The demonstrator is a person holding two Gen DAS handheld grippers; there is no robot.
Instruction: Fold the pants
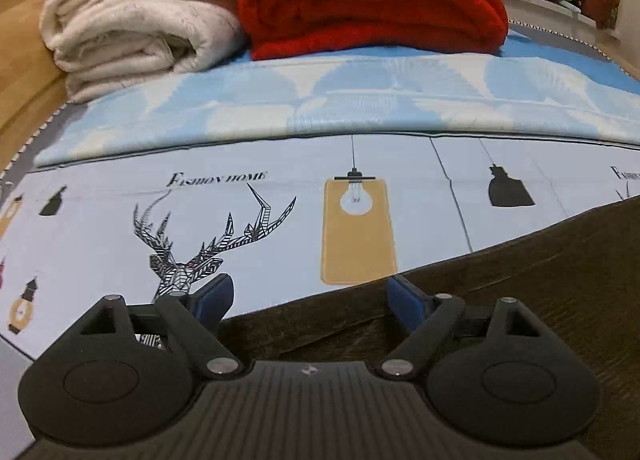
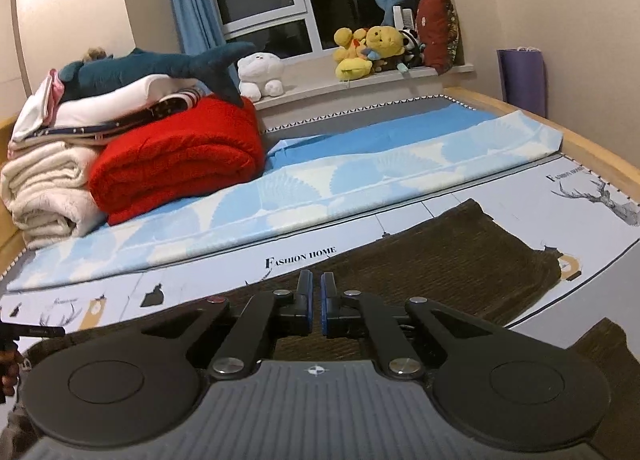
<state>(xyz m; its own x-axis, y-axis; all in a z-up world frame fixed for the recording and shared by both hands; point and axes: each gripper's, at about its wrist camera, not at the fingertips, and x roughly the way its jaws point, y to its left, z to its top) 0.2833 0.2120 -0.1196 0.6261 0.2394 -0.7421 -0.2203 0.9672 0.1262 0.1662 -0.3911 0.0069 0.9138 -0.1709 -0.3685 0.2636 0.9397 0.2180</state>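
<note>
**Dark brown pants flat on the bed, one gripper wide, one pinched**

Your left hand-held gripper (image 1: 308,296) has its blue-padded fingers (image 1: 214,294) spread wide with nothing between them. It hangs right over the near edge of the dark brown ribbed pants (image 1: 500,280), one finger above the pale sheet printed with deer and light bulbs (image 1: 120,200), the other above the brown cloth.

Your right hand-held gripper (image 2: 316,300) is pinched nearly closed, just a thin slit between the pads. It sits low over the pants (image 2: 440,260); I can't tell if any cloth is caught in there.

The pants lie spread on the sheet (image 2: 520,196), running from the near edge out toward the right side of the bed.

Behind that there's a light blue and white fan-patterned blanket (image 2: 360,176) lying in a strip across the bed, then a folded red fleece blanket (image 2: 180,156) next to a rolled cream blanket (image 2: 44,184), with a blue stuffed shark (image 2: 160,68) on top of the pile. Yellow plush toys (image 2: 368,48) sit on the windowsill.
</note>
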